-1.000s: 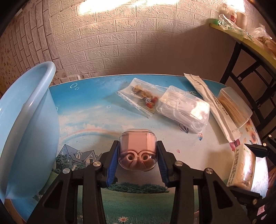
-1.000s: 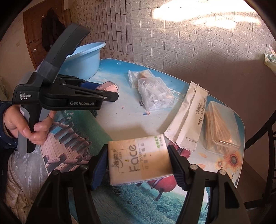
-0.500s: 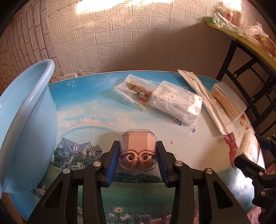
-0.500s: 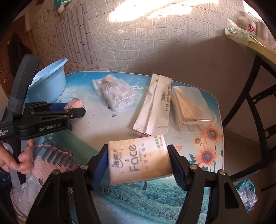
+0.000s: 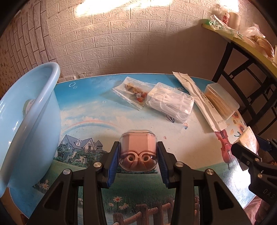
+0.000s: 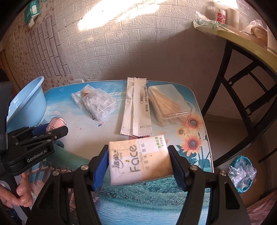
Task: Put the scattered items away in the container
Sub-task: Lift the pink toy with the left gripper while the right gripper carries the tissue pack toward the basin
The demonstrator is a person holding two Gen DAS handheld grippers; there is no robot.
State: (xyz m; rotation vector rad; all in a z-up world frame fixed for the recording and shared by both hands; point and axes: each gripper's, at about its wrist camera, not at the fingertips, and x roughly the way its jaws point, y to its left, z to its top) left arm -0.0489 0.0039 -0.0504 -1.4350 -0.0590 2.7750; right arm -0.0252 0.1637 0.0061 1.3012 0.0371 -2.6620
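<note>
The left tongs (image 5: 138,156) clamp a clear pink case (image 5: 138,150) above the bench (image 5: 90,110), with the blue basin (image 5: 31,121) at nine o'clock. The right tongs (image 6: 139,161) pinch a tissue pack (image 6: 140,160); sachets (image 6: 136,107) and a toothpick box (image 6: 168,105) lie at twelve o'clock.

1. White brick wall (image 6: 131,52) behind, sunlight patch (image 6: 121,15) high up.
2. Picture-print table (image 5: 97,110) near.
3. Black-legged shelf (image 6: 242,41) right, cluttered.
4. Tan floor (image 6: 230,131) far right.
</note>
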